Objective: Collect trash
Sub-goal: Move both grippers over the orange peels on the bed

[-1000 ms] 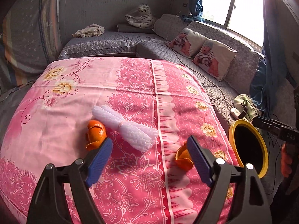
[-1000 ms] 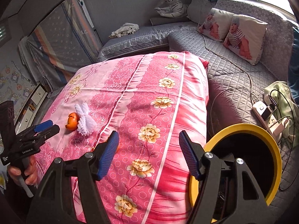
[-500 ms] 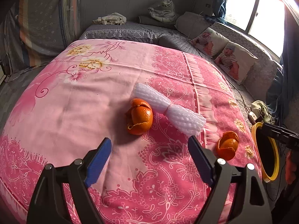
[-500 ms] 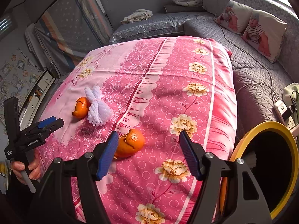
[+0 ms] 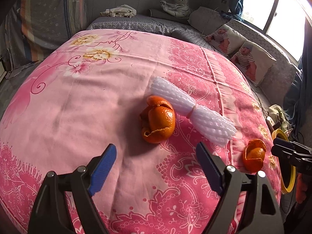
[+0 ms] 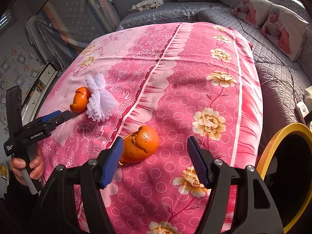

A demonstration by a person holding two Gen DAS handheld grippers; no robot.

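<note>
Both grippers were spread wide, holding nothing. Using the white foam net (image 5: pixel 193 114) as landmark: one orange peel (image 5: pixel 158 124) touched it, dead ahead of the left gripper (image 5: pixel 156 161). The other peel (image 6: pixel 140 144) lay well apart from it, just off the right gripper (image 6: pixel 155 159)'s left finger.

On the black side of my left gripper (image 6: pixel 55 118), seen from my right wrist, I read "GenRobot.AI" in white. A smaller white label nearer its handle is too small for me to read, and I read nothing else.
</note>
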